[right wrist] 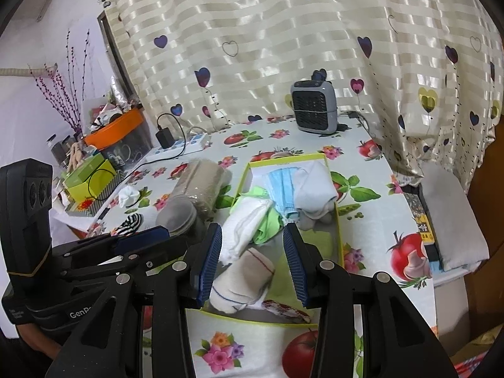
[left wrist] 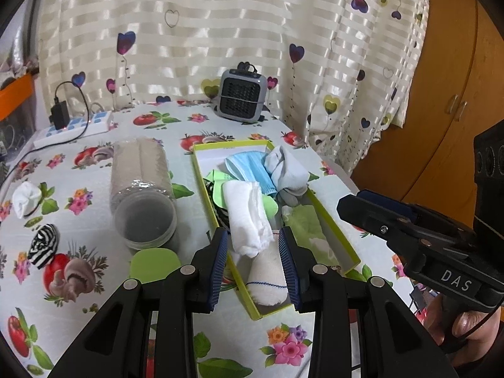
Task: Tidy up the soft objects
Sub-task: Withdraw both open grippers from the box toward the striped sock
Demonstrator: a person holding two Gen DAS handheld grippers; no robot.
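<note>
A green-rimmed box (left wrist: 201, 176) lies open on the flowered tablecloth. In it are a blue face mask (left wrist: 249, 163), a pale grey sock (left wrist: 289, 170), a folded white cloth (left wrist: 245, 217), a green cloth (left wrist: 217, 186) and a rolled white sock with a blue stripe (left wrist: 267, 280). My left gripper (left wrist: 253, 231) hovers open over the near end of the box, pads clear of the roll. My right gripper (right wrist: 252, 228) hangs open beside it over the same box (right wrist: 283, 159). Left of the box lie a white sock (left wrist: 25, 198) and a striped sock (left wrist: 44, 245).
A clear plastic jar (left wrist: 141, 189) lies on its side left of the box, its green lid (left wrist: 154, 264) in front of it. A small grey heater (left wrist: 241, 94) and a power strip (left wrist: 72, 129) stand at the back by the curtain. The table edge runs along the right.
</note>
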